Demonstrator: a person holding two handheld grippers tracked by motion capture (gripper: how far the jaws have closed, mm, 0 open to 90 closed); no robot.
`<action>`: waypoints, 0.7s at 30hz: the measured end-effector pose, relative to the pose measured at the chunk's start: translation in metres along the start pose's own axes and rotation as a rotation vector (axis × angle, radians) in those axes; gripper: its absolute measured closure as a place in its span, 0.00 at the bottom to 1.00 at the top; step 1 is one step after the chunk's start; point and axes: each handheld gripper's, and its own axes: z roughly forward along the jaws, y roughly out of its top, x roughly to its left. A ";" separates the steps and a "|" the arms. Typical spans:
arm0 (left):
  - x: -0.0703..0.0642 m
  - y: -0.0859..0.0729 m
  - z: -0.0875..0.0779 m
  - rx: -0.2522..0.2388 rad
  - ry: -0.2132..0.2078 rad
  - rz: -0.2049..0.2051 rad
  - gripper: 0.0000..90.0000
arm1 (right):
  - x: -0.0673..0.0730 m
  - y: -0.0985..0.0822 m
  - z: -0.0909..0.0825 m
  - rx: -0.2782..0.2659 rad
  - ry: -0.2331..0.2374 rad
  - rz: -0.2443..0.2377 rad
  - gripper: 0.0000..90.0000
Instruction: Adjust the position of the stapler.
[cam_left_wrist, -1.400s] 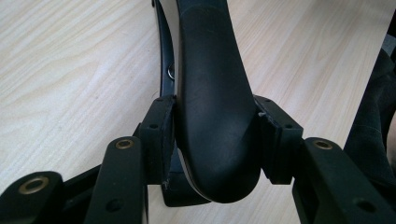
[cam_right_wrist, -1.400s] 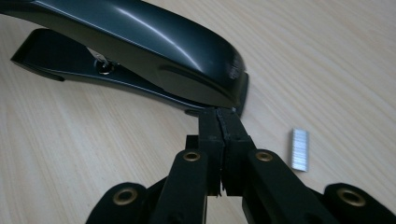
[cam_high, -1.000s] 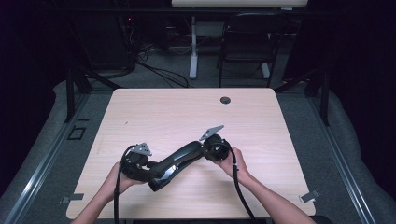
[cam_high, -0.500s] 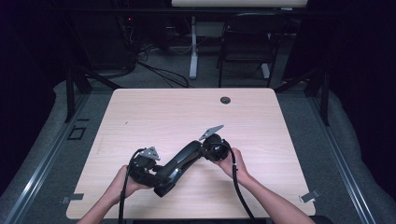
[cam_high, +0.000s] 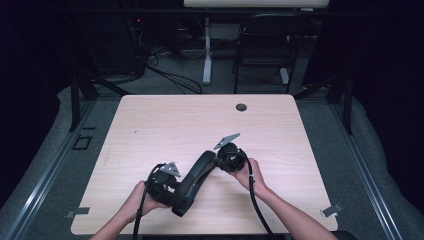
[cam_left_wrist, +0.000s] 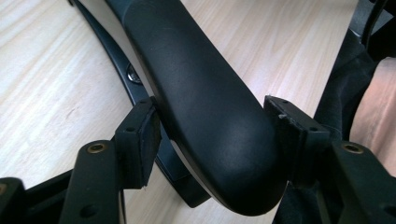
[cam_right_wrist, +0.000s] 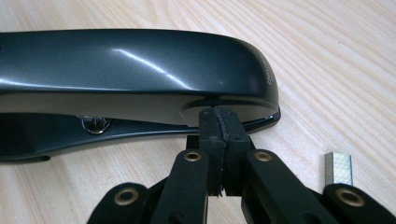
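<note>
The worktop (cam_high: 150, 125) carries a black stapler (cam_high: 192, 180) near its near edge, long axis running from near-left to far-right. The left claw (cam_left_wrist: 215, 135) straddles its near-left end, jaws just widening, pads barely clear. The right claw (cam_right_wrist: 219, 140), pinched shut, meets the far-right tip. A staple strip (cam_right_wrist: 338, 169) lies beside it.

The table (cam_high: 165, 125) is bare wood across the upper half of the high view, up to a small round grommet (cam_high: 241, 107) near its far edge. The black stapler (cam_high: 192, 180) lies diagonally at lower centre, barring the way between both hands. In the right gripper view, a staple strip (cam_right_wrist: 339, 169) sits at lower right on the wood.
</note>
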 end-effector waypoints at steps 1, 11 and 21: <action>0.000 0.000 0.000 0.000 0.000 0.000 0.42 | 0.000 0.000 0.000 0.000 0.000 0.000 1.00; 0.003 -0.002 -0.024 -0.058 0.002 -0.013 0.38 | 0.001 -0.001 0.000 0.002 0.011 0.004 0.99; 0.027 -0.016 -0.050 -0.170 0.065 -0.105 0.61 | 0.000 -0.001 0.002 0.004 0.011 0.006 0.98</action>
